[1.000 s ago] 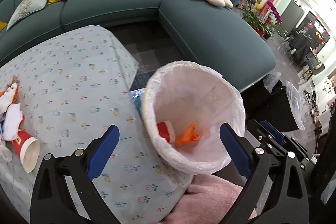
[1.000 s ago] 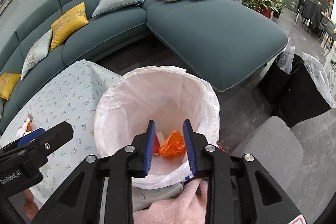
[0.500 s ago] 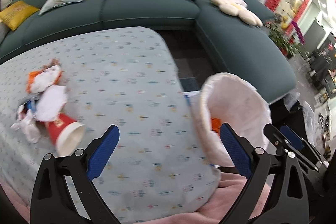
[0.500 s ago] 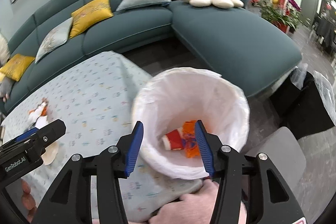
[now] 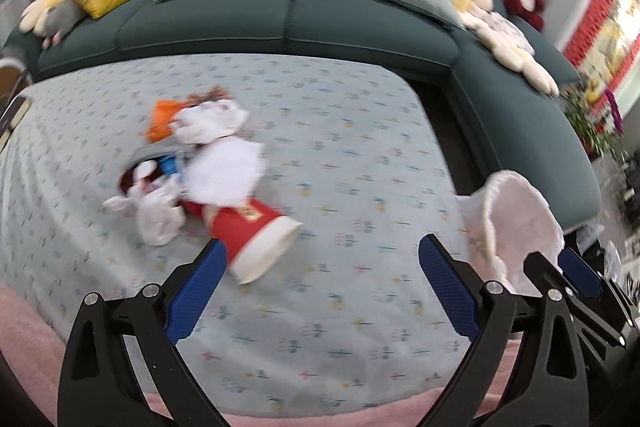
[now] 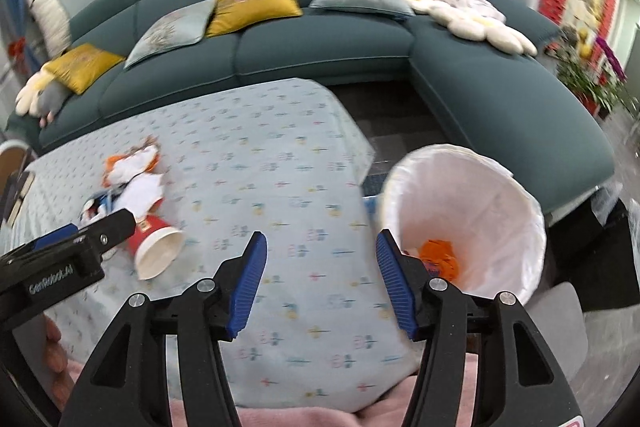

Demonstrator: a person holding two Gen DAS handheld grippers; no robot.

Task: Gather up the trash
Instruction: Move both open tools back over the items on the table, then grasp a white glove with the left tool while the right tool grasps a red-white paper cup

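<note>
Two claws, the left claw [image 5: 320, 291] and the right claw [image 6: 320, 283], are held spread and empty above the tabletop [image 5: 360, 147]. Light, crushable, the red paper cup [image 5: 248, 235] lying beside crumpled tissues [image 5: 216, 155] is probably best pinched gently at its rim.

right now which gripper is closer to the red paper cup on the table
Left. The left gripper hovers open just short of the red paper cup; the right gripper is open farther off, nearer the bin.
</note>
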